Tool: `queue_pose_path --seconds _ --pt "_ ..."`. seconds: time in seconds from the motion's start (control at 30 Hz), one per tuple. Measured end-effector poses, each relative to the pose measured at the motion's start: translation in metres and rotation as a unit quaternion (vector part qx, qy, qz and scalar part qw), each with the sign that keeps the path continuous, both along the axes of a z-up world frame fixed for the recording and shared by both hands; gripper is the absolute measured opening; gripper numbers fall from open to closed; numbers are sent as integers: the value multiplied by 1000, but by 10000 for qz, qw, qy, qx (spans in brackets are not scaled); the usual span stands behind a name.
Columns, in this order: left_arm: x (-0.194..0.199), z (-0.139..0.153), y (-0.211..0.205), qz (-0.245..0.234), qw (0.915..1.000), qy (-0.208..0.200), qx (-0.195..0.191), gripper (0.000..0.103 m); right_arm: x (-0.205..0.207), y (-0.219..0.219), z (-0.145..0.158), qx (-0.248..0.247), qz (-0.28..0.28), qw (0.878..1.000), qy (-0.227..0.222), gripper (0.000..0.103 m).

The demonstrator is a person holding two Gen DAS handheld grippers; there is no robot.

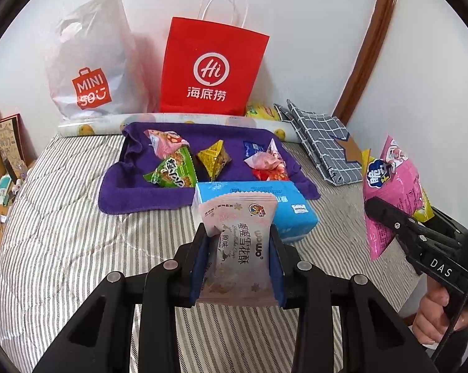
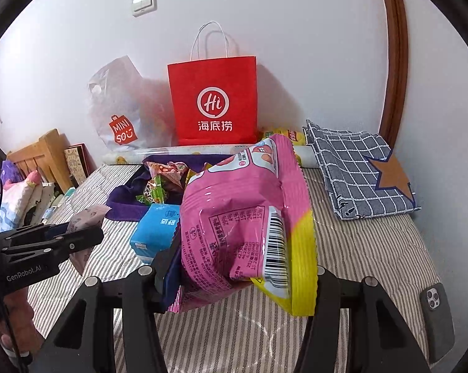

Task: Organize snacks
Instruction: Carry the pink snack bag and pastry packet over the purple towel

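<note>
My left gripper [image 1: 238, 233] is shut on a pale pink snowflake-crisp packet [image 1: 238, 242], held upright above the striped bed. The same gripper [image 2: 88, 233] and its packet [image 2: 84, 217] appear at the left of the right wrist view. My right gripper [image 2: 243, 267] is shut on a big pink and yellow snack bag [image 2: 243, 223], which fills that view; in the left wrist view the right gripper [image 1: 379, 214] and its bag [image 1: 392, 186] hang at the right. Several small snack packets [image 1: 174, 171] lie on a purple towel [image 1: 119, 192] beyond a blue tissue pack [image 1: 289, 208].
A red paper bag [image 1: 212, 68] and a white plastic bag [image 1: 91, 62] lean on the wall behind the towel. A folded checked cloth [image 2: 361, 168] lies at the right. A phone [image 2: 435, 317] rests near the bed's right edge. Clutter lines the left side.
</note>
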State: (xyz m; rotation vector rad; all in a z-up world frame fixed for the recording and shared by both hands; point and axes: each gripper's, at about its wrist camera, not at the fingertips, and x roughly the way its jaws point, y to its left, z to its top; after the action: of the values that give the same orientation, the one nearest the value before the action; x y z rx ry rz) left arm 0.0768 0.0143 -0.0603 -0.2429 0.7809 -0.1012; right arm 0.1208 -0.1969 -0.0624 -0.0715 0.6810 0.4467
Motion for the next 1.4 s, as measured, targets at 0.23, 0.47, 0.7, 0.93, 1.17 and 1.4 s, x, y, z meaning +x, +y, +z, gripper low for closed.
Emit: queue_pose_path --seconds 0.23,0.47,0.7,0.93,1.17,1.4 --pt "10 7 -1 -21 10000 -44 49 35 8 -5 4 70 -45 10000 -8 52" --pt "26 14 3 10 9999 -67 90 35 23 -4 12 129 -42 9999 -35 52" --pt "48 17 13 92 9998 -70 141 35 46 -1 18 229 -25 9997 -74 52" --pt "72 19 28 215 9996 -94 185 35 70 -3 19 338 -52 9994 -103 52" --pt "97 16 45 366 9992 -44 153 35 100 0 13 466 -70 9989 19 52" --pt "129 11 56 467 9989 -23 21 35 136 16 -2 449 23 9988 180 52"
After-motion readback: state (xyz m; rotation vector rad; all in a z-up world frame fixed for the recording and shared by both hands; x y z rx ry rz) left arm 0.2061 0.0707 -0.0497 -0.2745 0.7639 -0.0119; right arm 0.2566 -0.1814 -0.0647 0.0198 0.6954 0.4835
